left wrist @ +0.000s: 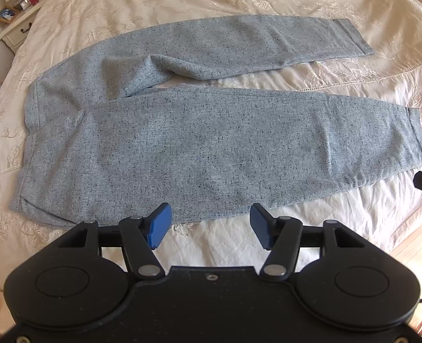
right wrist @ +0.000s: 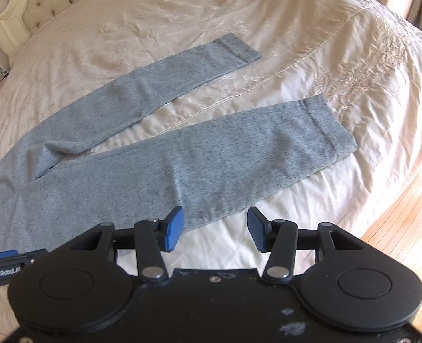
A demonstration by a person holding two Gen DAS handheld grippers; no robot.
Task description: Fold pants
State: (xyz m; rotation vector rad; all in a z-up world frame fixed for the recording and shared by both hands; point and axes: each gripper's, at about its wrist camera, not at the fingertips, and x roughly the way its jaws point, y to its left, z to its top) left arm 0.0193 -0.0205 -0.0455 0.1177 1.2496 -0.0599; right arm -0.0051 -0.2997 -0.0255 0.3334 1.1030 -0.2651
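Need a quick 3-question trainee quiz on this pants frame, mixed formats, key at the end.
1. True or false: the grey pants lie flat on the bed with their two legs spread apart.
2. Multiple choice: the left tongs are A) shut on the waistband, B) open with nothing between the pads, C) shut on a cuff.
3. Fill in: in the right wrist view, the right tongs sit open over the near edge of the nearer ____ of the pants.

Key: 1 true; 2 B; 3 leg.
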